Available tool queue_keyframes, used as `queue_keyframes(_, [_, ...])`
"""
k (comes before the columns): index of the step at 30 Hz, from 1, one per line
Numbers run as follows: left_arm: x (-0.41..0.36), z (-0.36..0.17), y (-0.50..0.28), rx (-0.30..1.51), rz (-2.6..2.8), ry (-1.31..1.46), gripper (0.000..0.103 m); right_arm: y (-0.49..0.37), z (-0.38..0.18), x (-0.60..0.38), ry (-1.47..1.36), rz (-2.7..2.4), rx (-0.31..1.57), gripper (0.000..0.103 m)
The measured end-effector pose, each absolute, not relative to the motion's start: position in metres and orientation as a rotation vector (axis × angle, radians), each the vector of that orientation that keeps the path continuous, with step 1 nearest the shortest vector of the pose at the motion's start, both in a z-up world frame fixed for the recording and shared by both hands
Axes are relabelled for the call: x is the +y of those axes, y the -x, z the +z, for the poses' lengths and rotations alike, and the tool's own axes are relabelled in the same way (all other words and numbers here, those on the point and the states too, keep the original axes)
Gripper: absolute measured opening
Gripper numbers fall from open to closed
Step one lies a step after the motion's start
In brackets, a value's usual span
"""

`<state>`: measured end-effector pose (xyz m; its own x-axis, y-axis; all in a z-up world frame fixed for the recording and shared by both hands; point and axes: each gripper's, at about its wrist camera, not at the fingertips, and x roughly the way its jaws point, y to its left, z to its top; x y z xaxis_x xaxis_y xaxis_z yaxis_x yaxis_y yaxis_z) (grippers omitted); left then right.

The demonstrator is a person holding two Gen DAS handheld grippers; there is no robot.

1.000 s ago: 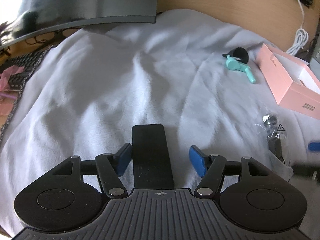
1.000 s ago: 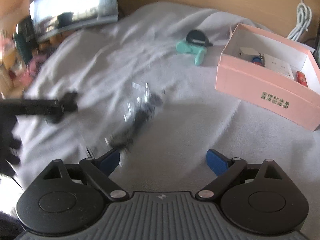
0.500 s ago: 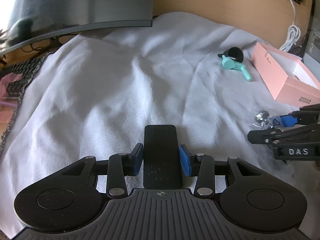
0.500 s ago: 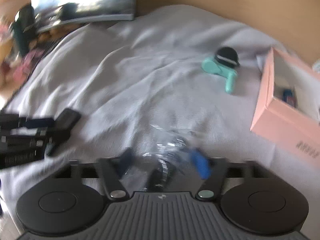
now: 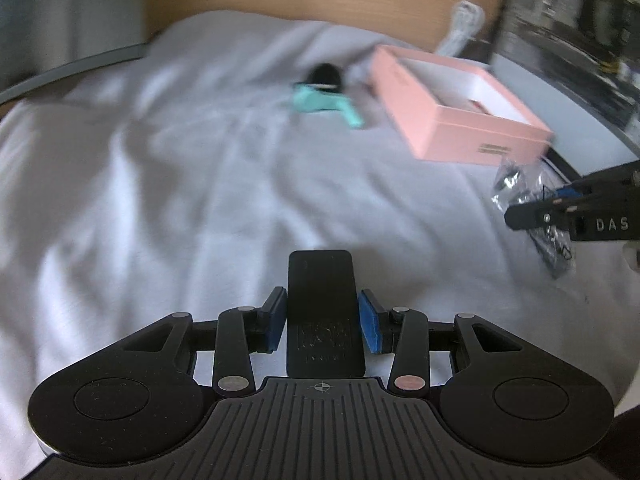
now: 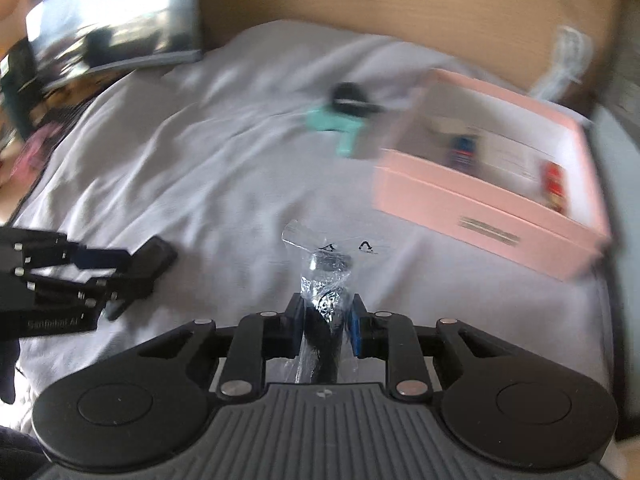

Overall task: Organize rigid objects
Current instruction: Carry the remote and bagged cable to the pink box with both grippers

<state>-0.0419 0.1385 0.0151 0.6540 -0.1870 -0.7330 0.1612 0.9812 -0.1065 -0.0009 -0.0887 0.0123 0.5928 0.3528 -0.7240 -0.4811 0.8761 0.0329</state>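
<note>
My left gripper (image 5: pixel 322 314) is shut on a flat black slab (image 5: pixel 321 280) that sticks out forward over the white cloth. In the right wrist view the same slab (image 6: pixel 154 258) shows at the left, in that gripper. My right gripper (image 6: pixel 326 318) is closing its jaws, and the pads press on a clear plastic bag (image 6: pixel 326 268) with a dark item inside. The bag (image 5: pixel 516 184) hangs at the right edge of the left wrist view. An open pink box (image 6: pixel 480 208) with small items inside lies ahead to the right. A teal and black gadget (image 6: pixel 334 120) lies beside it.
A creased white cloth (image 5: pixel 160 200) covers the surface. A dark monitor (image 6: pixel 112 12) stands at the back left with clutter beside it. A white cable (image 5: pixel 466 16) hangs by the wooden back panel. Dark shelving stands at the far right.
Both grippers went from open to closed: the left on the black slab, the right on the plastic bag. Both views have swung so the pink box sits more central.
</note>
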Motion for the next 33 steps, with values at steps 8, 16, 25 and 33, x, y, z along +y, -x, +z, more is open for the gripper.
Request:
queue_keyframes(8, [0.097,0.007,0.007,0.817,-0.268,-0.058,0.043,0.011,-0.002,-0.131,0.143,0.327,0.837,0.022])
queue_keyframes(16, [0.092,0.009,0.012,0.848,-0.295,-0.112,0.044,0.021,-0.011,-0.142,0.141,0.287,0.857,0.022])
queue_keyframes(25, [0.090,0.011,-0.001,0.882,-0.302,-0.040,0.059,0.022,-0.019,-0.135,0.172,0.281,0.854,0.022])
queue_keyframes(33, [0.094,0.013,0.019,0.861,-0.343,-0.033,0.044,0.031,-0.008,-0.141,0.152,0.306,0.848,0.022])
